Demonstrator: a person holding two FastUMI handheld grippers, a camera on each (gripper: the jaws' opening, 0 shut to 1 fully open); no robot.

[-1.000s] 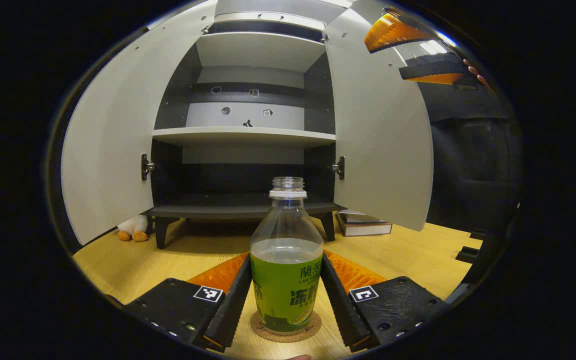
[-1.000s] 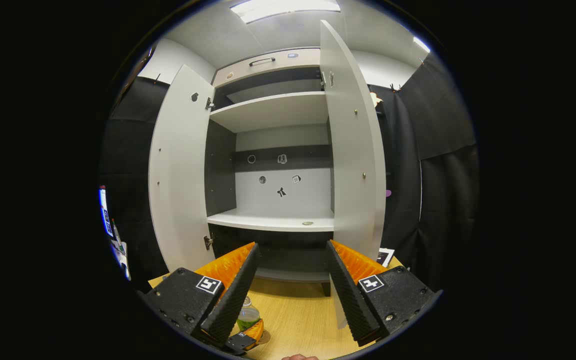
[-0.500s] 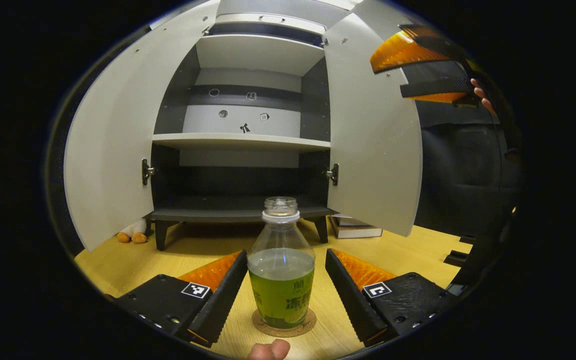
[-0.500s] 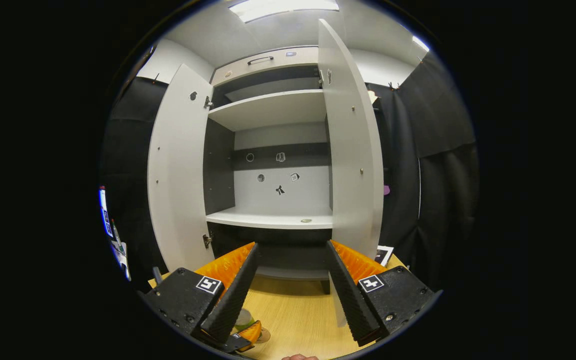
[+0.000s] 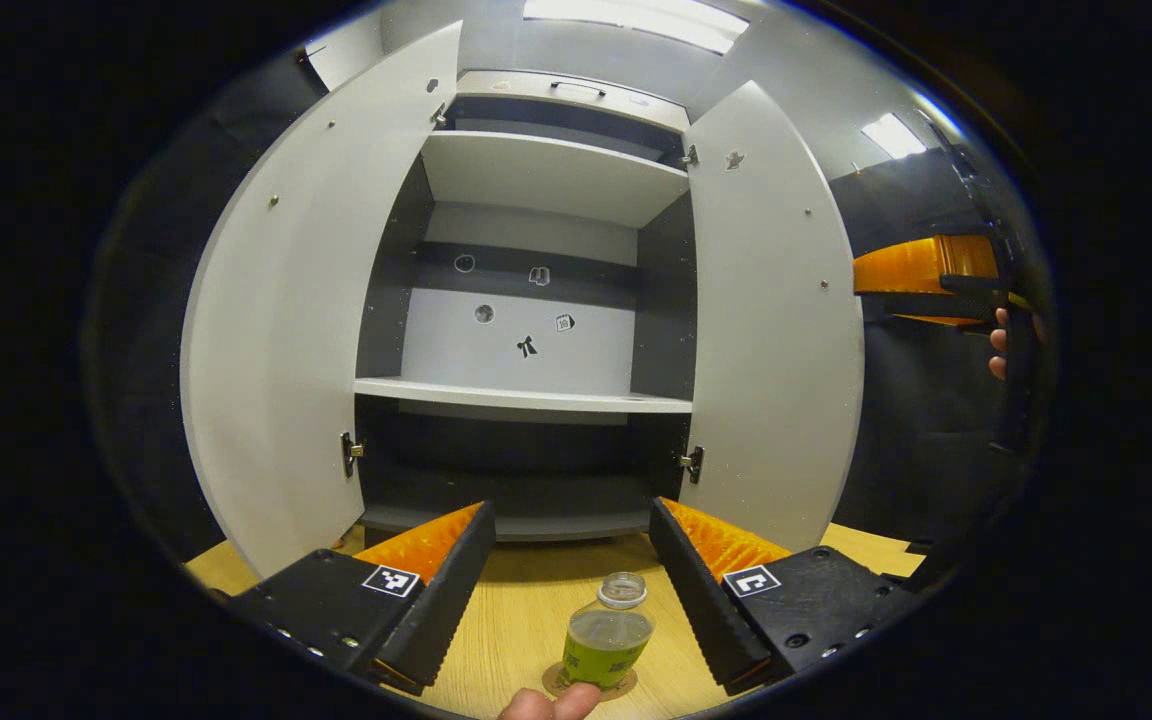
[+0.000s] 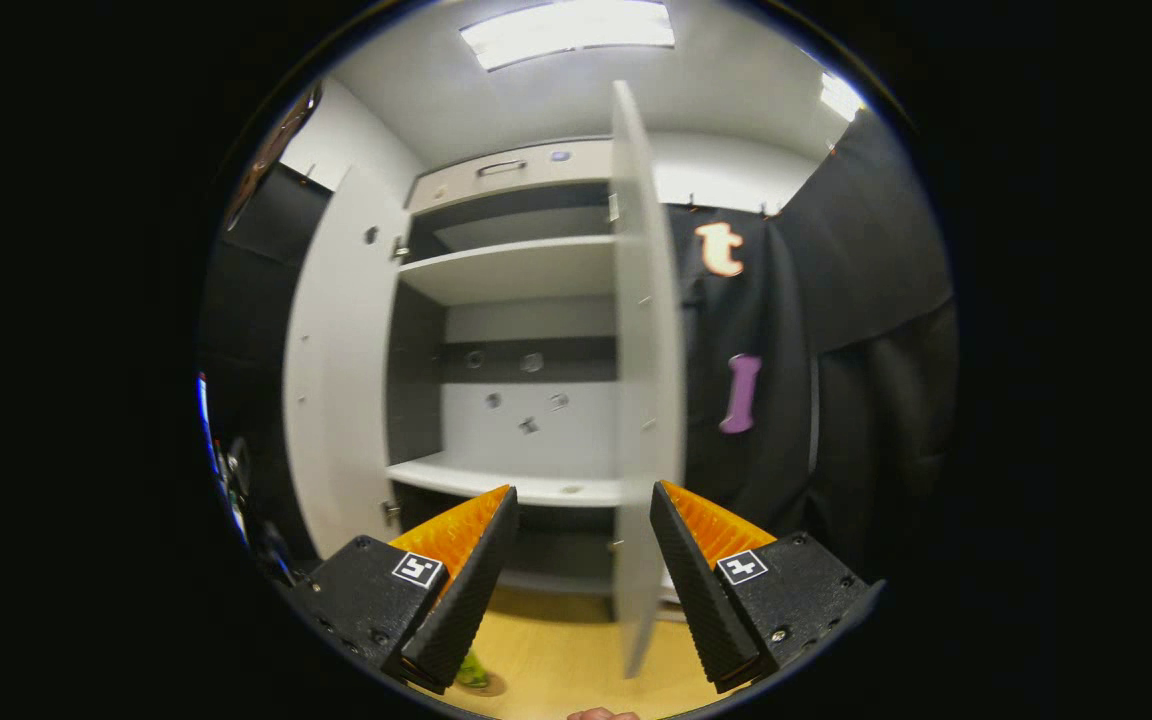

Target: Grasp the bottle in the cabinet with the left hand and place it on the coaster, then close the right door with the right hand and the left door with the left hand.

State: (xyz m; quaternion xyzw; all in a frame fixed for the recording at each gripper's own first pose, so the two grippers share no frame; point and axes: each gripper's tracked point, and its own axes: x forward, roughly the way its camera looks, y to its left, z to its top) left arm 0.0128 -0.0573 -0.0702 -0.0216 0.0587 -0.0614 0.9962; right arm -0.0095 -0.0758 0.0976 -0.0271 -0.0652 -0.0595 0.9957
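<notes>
Bottle first: we have our left tool (image 5: 566, 585) spread wide with nothing in it, and just below and between its ridged fingers (image 5: 436, 600) stands the clear plastic bottle with the green label (image 5: 608, 640), uncapped, partly filled with pale liquid, upright on the round brown cork coaster (image 5: 588, 686) on the light wood-grain desk (image 5: 511, 620). We judge it light but sloshy and open-topped, its thin wall easily dented, so any regrip belongs on the labelled waist, kept upright.

Over on our right tool (image 6: 576, 570), the jaws also gape with nothing between them, facing the thin edge of the flat matte grey right door (image 6: 648, 400), which stands open. That panel looks stiff and smooth, on metal hinges; we would push flat on its outer face near the free edge. Beyond, the grey left door (image 5: 286, 340) hangs open too, and the pale shelves (image 5: 526, 398) sit bare against the dark cabinet (image 5: 536, 470) interior.
</notes>
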